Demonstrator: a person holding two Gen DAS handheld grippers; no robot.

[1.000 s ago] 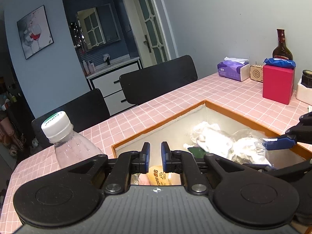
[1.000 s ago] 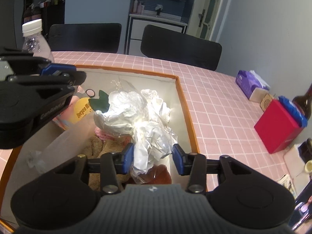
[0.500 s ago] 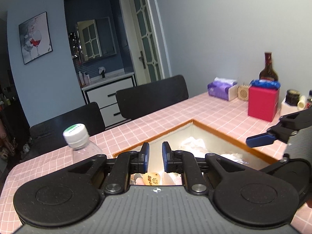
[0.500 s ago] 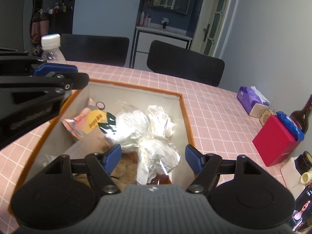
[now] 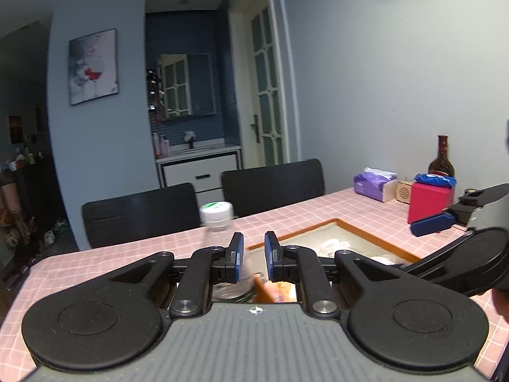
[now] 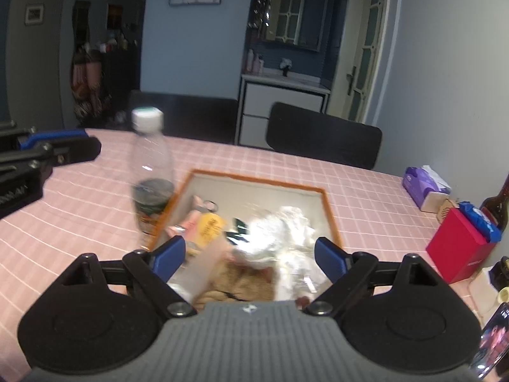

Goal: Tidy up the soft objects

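Pink checked tabletop [image 6: 79, 210] carries an orange-rimmed tray [image 6: 331, 210]. Only the right wrist view shows the tray's inside: crumpled clear plastic bags [image 6: 280, 232] mid-tray, tan plush [image 6: 241, 280] at its near edge, yellow packet [image 6: 210, 226] toward its left edge. Clear bottle [image 6: 152, 175] stands just outside the tray's left edge. Right gripper [image 6: 249, 254] empty above the bags, jaws just opened wide. Left gripper [image 5: 254, 256] nearly closed, a narrow gap, empty.

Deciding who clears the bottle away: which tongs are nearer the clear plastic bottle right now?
Left. The left tongs sit close beside the plastic bottle, nearly shut, empty. The right tongs hang open over the tray, farther off.
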